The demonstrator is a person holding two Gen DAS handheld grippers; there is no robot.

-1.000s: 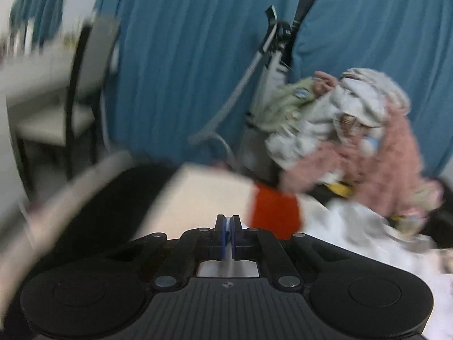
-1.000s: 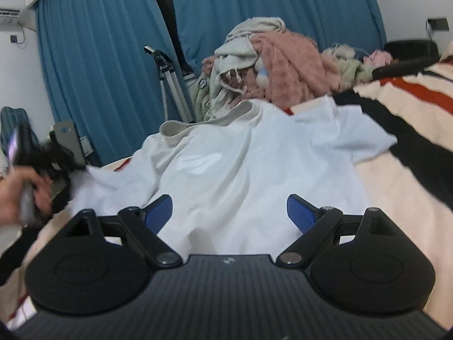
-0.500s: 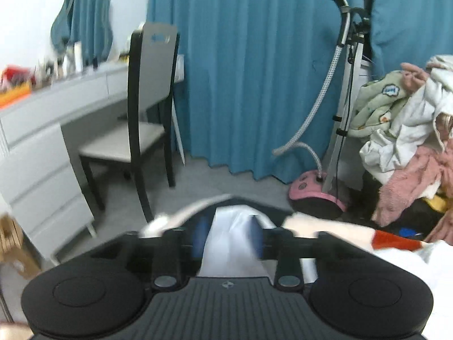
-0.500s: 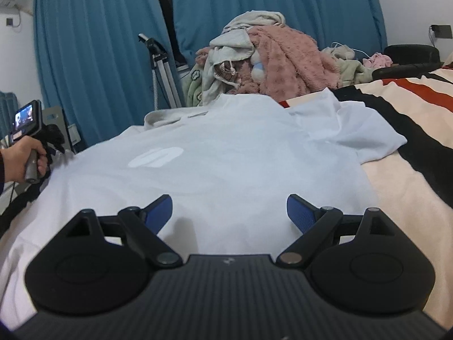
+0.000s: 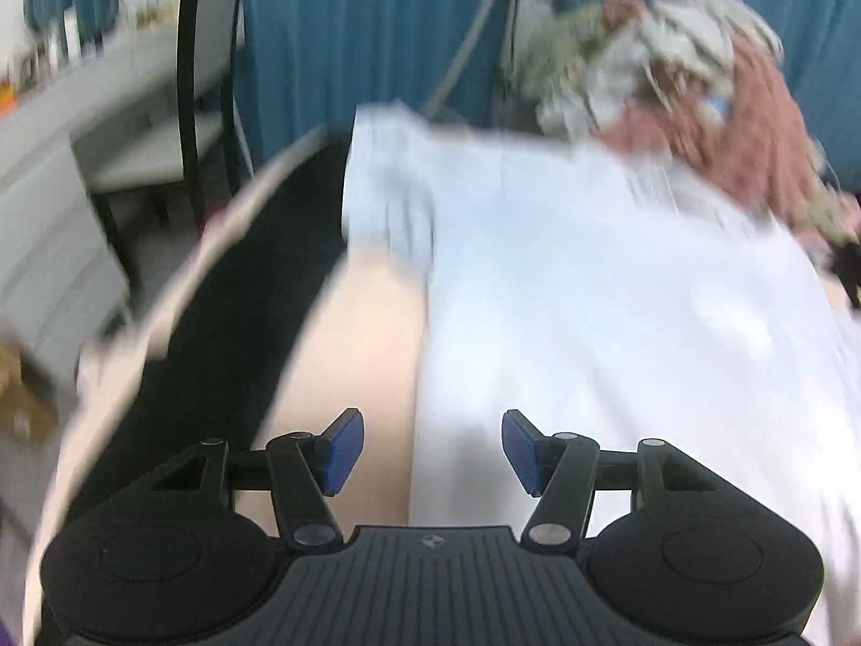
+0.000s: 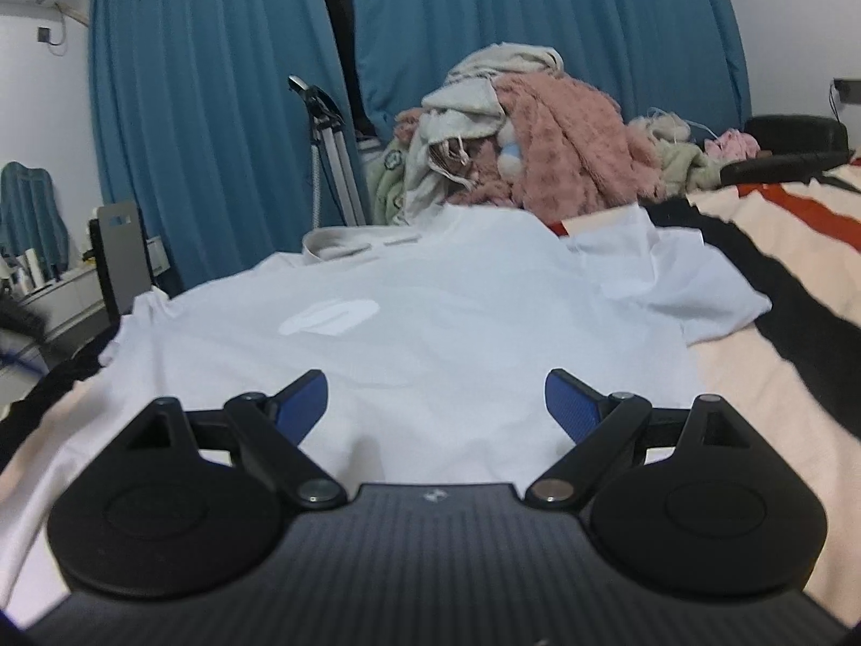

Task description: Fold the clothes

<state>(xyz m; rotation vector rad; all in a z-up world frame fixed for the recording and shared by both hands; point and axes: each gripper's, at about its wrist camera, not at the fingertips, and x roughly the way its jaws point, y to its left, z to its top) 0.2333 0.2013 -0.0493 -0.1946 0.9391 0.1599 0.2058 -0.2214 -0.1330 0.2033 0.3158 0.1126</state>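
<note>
While spread flat, white T-shirt (image 6: 457,334) beneath right hand-held gripper (image 6: 436,404), jaws apart.

White shirt (image 6: 430,323); striped blanket (image 6: 780,280); blue curtains (image 6: 538,27)

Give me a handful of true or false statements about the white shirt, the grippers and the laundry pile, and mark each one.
1. The white T-shirt lies spread out on the striped blanket. True.
2. The right gripper is clamped on the shirt's collar. False: its jaws stand open, nothing pinched, and the collar is at the far end of the shirt.
3. The left gripper is open, with no cloth pinched. True: its jaws have just been opening, above the shirt's edge.
4. The pile of clothes beyond the shirt is neatly folded. False: it is a loose heap, with a fuzzy pink garment draped on it.
5. The curtains are red. False: they are blue.
</note>
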